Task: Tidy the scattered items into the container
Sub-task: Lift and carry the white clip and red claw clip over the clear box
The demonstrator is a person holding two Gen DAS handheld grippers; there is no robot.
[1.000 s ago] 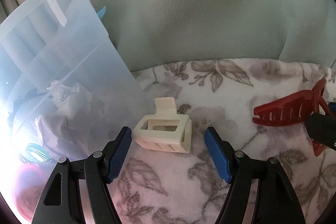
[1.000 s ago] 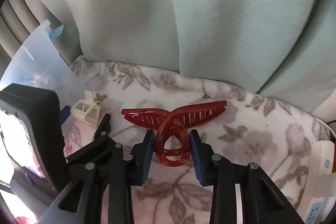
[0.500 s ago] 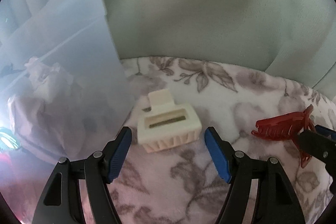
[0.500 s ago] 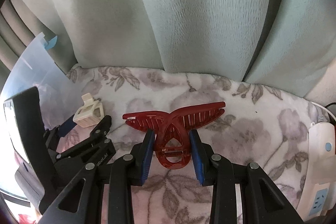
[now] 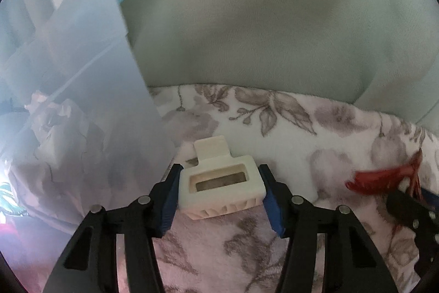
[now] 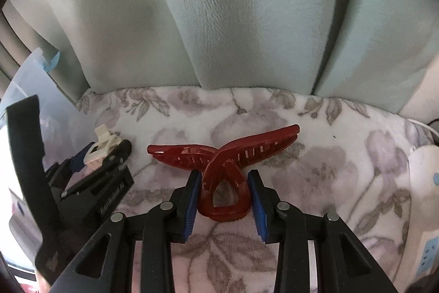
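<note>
Blue pads of my left tool [image 5: 221,192] sit flush against both sides of the cream hair clip [image 5: 221,187], so I read that as clamped on it. Clip is boxy, matte plastic, a rectangular window on top, a flat tab sticking out the far end, ribbed teeth underneath. It rests on the floral blanket [image 5: 288,133], just beside the wall of the translucent container [image 5: 82,89] to its left; touching or not, I can't tell. Crumpled pale stuff shows through that frosted wall.

My right tool [image 6: 223,199] straddles the looped handle of the red claw clip [image 6: 223,155]. Left pad touches the loop, right pad has a thin gap, so not closed on it yet. Red clip is glossy, see-through plastic, two long toothed arms crossing and spreading left and right, lying on the same fuzzy blanket. Pale green curtain [image 6: 233,18] hangs in folds behind. White power strip [image 6: 424,210] at the right edge.
</note>
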